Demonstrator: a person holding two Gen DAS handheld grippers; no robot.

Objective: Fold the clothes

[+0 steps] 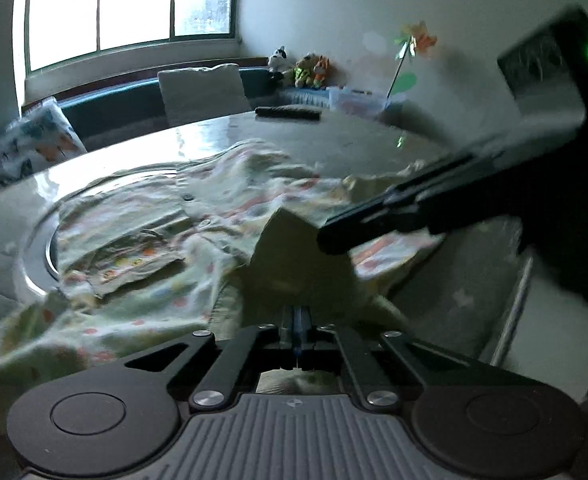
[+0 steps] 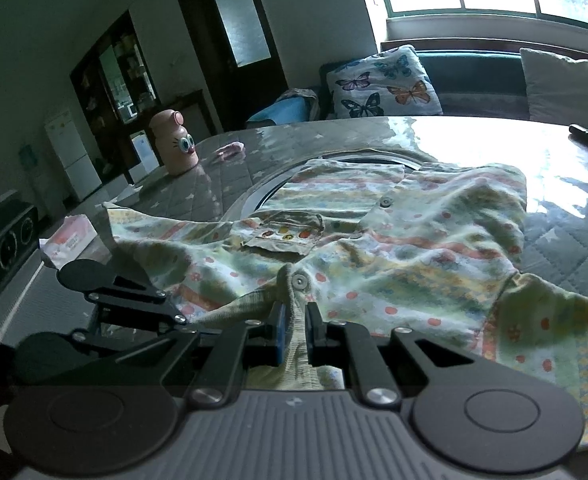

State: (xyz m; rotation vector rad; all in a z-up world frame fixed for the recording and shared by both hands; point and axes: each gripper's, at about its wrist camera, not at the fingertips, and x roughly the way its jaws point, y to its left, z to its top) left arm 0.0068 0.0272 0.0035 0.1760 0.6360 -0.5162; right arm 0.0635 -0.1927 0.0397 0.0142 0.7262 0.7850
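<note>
I'm pinching the pale green, dotted cotton shirt (image 2: 393, 240) with both grippers: left gripper (image 1: 298, 316) clamped on a raised fold, right gripper (image 2: 294, 320) on the collar edge. It's lying rumpled on the glossy grey table (image 2: 473, 140).

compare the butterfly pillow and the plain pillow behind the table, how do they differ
The butterfly pillow is printed with coloured butterflies on white; the plain pillow is a bare off-white with no pattern. In the right wrist view the butterfly pillow sits left, nearer the dark door, and the plain pillow sits right, under the window. The butterfly pillow leans tilted, while the plain pillow stands more squarely upright. Both rest against the dark bench back beyond the table.
</note>
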